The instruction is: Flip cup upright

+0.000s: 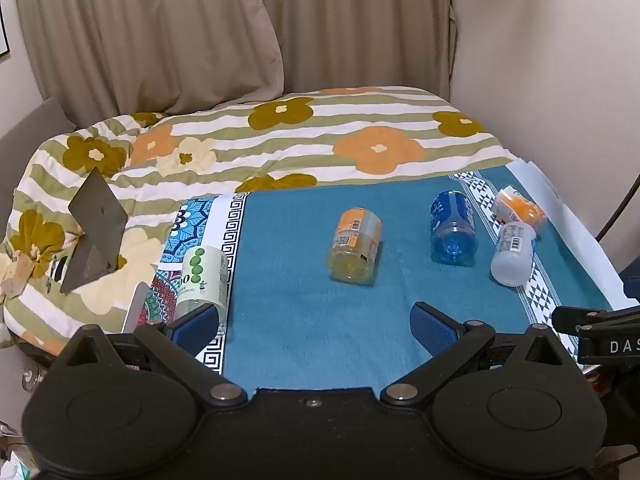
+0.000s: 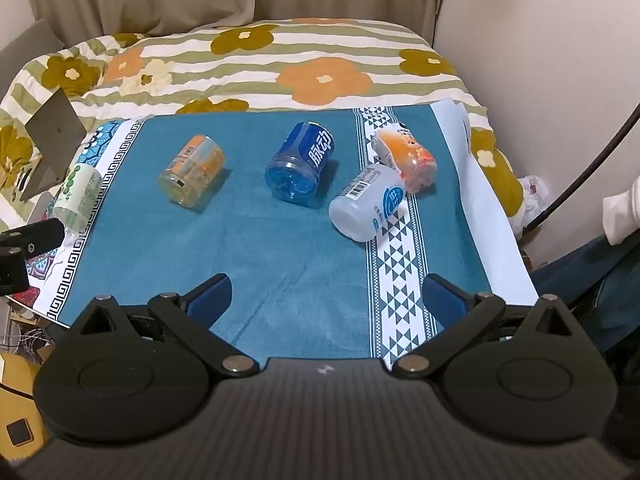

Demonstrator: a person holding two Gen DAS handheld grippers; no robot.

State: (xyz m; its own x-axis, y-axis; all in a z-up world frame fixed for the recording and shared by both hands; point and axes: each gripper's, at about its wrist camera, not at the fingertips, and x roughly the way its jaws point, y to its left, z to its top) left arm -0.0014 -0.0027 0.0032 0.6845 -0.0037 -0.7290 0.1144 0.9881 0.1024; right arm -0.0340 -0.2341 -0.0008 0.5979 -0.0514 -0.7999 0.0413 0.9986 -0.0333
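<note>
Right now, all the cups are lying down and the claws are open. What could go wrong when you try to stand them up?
1. The white cup and the orange-red cup lie touching, so grabbing one may knock the other.
2. The blue cup lies on its round side and might roll off when nudged.
3. The green-dotted cup sits right by the left claw near the cloth's edge; a bump could push it off. The right claw is open too.

A teal mat point(image 2: 256, 240) with patterned white borders covers the surface, beside a flowered quilt point(image 2: 280, 56). Five cups lie on their sides on it: green point(image 2: 78, 192), yellow point(image 2: 192, 169), blue point(image 2: 300, 162), white point(image 2: 366, 202) and orange point(image 2: 406, 158), the last two touching.
</note>
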